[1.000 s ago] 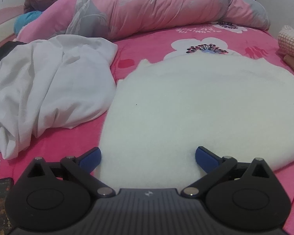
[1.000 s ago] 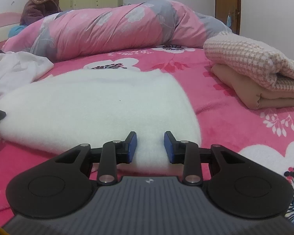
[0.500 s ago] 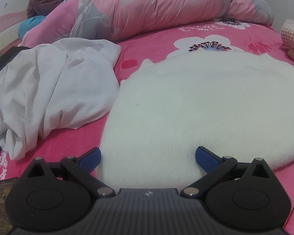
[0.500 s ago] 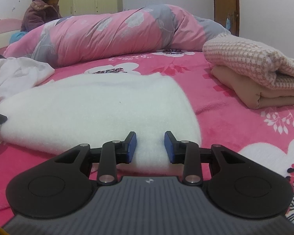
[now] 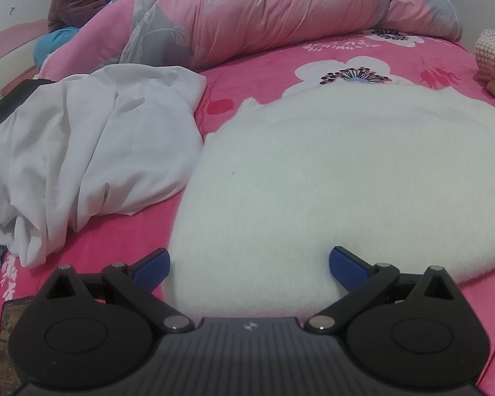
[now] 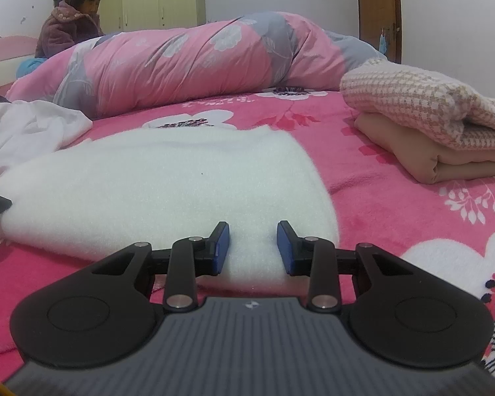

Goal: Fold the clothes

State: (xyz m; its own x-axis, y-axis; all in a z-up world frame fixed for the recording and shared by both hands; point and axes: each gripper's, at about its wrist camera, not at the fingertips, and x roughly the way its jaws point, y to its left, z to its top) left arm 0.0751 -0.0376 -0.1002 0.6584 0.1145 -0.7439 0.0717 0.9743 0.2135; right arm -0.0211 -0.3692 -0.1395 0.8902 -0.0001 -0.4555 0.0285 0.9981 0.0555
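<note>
We see crumpled sheet point(image 5: 92, 151) left of fleece point(image 5: 330, 191), folded stack point(image 6: 445, 135) right, duvet point(image 6: 198, 62) behind. Fleece flat on bed point(image 6: 396, 204). Left gripper point(image 5: 249, 265) wide apart over near edge, tilted down. Right gripper point(image 6: 253, 247) part-open, fleece corner between pads, contact unclear.

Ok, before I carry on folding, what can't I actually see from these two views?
- White fleece garment, near edge: both views, covered by each gripper's body.
- Left gripper: only a dark tip at the right wrist view's left edge.
- Crumpled white garment: cut by the left edge, left wrist view.
- Folded stack: cut by the right edge, both views.
</note>
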